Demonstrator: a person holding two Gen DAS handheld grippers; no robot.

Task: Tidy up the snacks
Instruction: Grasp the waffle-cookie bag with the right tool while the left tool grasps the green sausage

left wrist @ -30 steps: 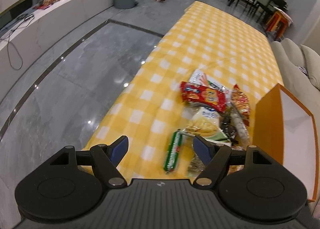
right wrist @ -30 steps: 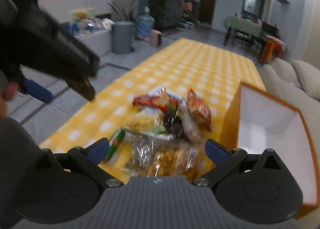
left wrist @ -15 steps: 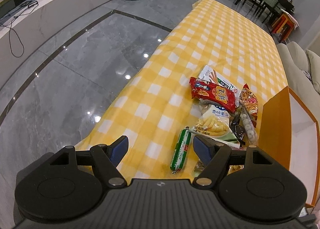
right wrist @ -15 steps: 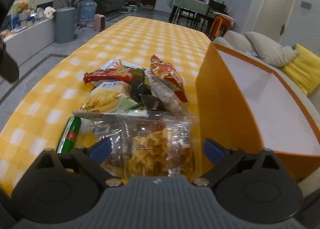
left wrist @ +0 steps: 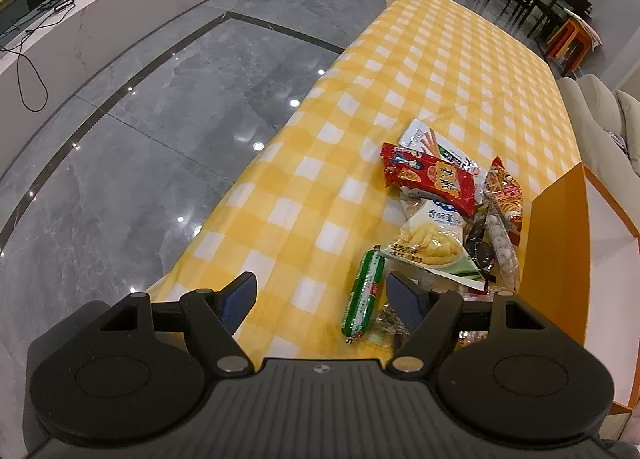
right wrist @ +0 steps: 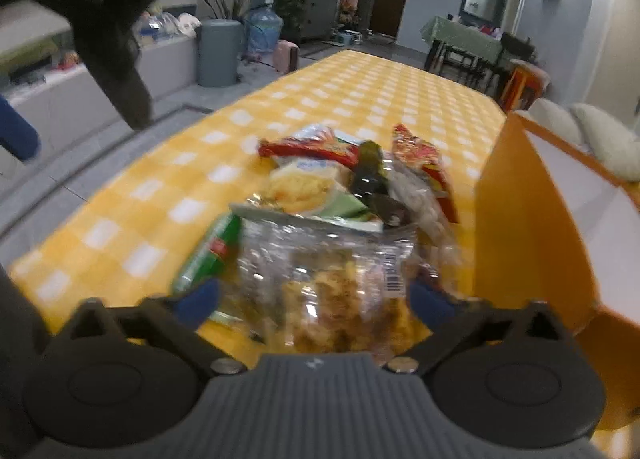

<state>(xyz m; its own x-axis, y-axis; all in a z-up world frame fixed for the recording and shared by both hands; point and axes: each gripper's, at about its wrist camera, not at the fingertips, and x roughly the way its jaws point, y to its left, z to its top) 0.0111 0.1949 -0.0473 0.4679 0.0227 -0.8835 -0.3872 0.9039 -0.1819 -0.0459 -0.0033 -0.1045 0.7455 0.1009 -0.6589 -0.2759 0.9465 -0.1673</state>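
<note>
Writing: the pale chip packet [left wrist: 434,241] carries blue Chinese characters above a picture of yellow sticks; the characters are legible as print but too small to transcribe with confidence. The red packet [left wrist: 434,179] just beyond it shows a cartoon figure and a yellow panel with red characters. The green sausage stick [left wrist: 364,297], nearest the bench [left wrist: 304,219] edge of all the pile, has a small red label, unreadable. A white packet [left wrist: 426,139] printed with biscuit sticks lies under the red one. An orange noodle-snack packet [left wrist: 506,199] lies on the box side of the red packet.

Containers: the orange box [left wrist: 560,259] stands just beside the pile, its white interior showing nothing in the part visible. A clear bag [right wrist: 332,279] (contents look like golden crisp pieces, view blurred) sits at the near end of the pile and bears a barcode sticker.

Tongs: the left tongs [left wrist: 320,295] stand apart over the checked cloth, the sausage stick showing just inside the right-hand finger, nothing clamped. The right tongs [right wrist: 316,299] have just been opening; their blue tips stand either side of the clear bag, and I see no pressing on it.
</note>
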